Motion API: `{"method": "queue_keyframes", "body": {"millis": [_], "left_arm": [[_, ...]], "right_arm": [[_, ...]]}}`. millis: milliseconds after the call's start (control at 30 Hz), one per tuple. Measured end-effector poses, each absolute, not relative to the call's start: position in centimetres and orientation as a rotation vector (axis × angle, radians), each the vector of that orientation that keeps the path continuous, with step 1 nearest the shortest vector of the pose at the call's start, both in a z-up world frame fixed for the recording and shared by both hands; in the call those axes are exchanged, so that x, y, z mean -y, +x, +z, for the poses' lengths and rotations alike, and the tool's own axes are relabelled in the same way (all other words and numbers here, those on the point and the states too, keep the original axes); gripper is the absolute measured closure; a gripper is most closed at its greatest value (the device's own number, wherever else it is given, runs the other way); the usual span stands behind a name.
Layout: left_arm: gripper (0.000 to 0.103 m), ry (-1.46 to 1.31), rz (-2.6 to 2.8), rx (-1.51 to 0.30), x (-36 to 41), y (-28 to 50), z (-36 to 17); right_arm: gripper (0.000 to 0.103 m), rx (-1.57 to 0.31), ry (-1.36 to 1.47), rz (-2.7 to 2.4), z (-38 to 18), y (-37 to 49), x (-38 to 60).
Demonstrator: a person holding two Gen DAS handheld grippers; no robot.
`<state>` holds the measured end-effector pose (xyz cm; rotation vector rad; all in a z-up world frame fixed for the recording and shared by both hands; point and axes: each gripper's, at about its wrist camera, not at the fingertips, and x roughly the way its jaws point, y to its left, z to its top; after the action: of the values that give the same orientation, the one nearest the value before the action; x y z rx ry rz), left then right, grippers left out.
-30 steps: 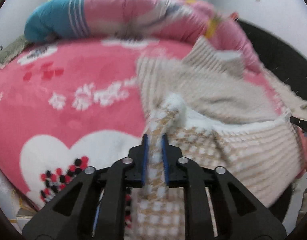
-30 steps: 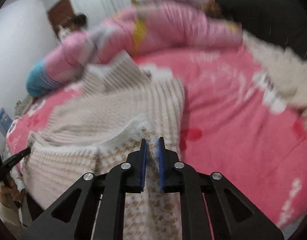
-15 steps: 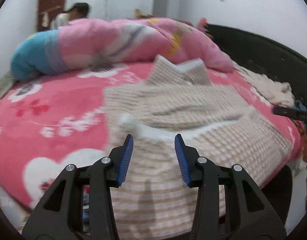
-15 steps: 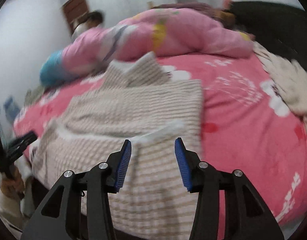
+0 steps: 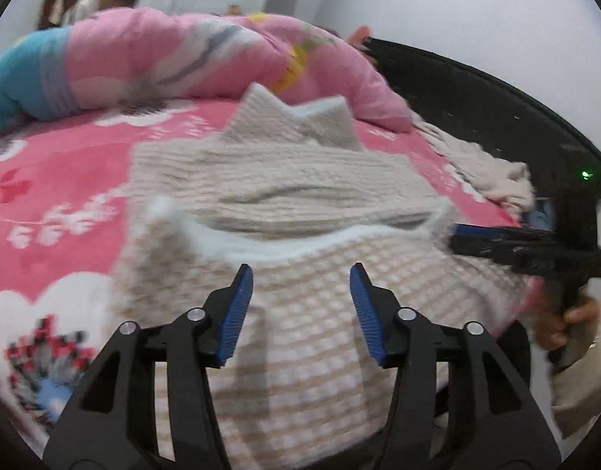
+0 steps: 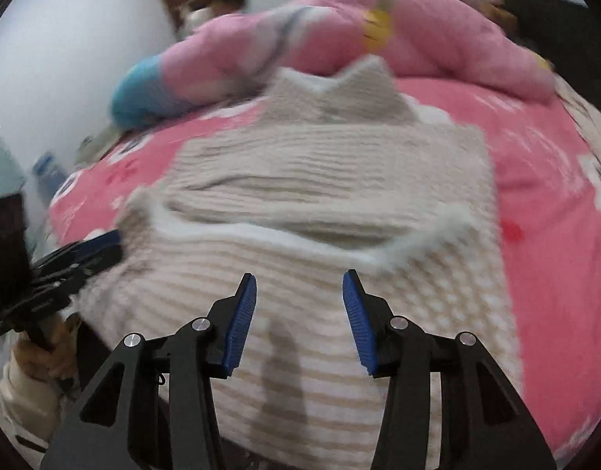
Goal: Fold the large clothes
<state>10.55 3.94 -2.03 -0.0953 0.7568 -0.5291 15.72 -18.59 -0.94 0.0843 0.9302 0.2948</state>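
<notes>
Beige knit sweater (image 5: 300, 203) spread on the pink bed (image 5: 57, 196), lower part folded up over the body, collar toward 12 o'clock. Left hand-held gripper (image 5: 300, 309) spread wide above the near hem, holding nothing. Right hand-held gripper (image 6: 299, 311) likewise agape, empty. Rolled pink quilt (image 5: 183, 58) beyond.
</notes>
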Motion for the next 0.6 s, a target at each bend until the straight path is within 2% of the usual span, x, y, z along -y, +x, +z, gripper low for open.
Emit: {"method": "queue_keyframes", "body": {"millis": [33, 67, 133, 200, 300, 400, 533, 600], "left_arm": [[0.051, -0.076, -0.509, -0.802, -2.9, 11.5, -3.2], [0.050, -0.052, -0.472, -0.852, -2.1, 12.5, -4.6], [0.051, -0.038, -0.421, -0.883, -1.6, 13.9, -7.2], [0.053, -0.058, -0.420, -0.869, -1.8, 13.3, -5.7], [0.053, -0.076, -0.477, -0.788, -3.1, 10.6, -2.6], [0.052, -0.094, -0.602, -0.754, -3.5, 7.7, -1.5], [0.049, 0.045, -0.516, -0.878, -1.5, 7.5, -6.2], [0.049, 0.050, -0.500, -0.852, -1.7, 7.5, -7.1]], "right_arm": [[0.057, -0.960, 0.059, 0.286, -2.2, 16.6, 17.7], [0.052, -1.005, 0.045, 0.271, -4.6, 17.9, 16.9], [0.051, -1.037, 0.139, 0.280, -6.3, 19.0, 17.4], [0.051, -1.040, 0.213, 0.281, -4.5, 18.5, 18.7], [0.051, -0.931, 0.172, 0.313, -0.1, 14.1, 19.1], [0.051, -0.883, 0.106, 0.387, 1.7, 10.4, 18.1], [0.051, -1.037, -0.061, 0.274, -4.5, 10.4, 15.6], [0.049, -1.014, -0.046, 0.267, -5.5, 10.5, 15.5]]}}
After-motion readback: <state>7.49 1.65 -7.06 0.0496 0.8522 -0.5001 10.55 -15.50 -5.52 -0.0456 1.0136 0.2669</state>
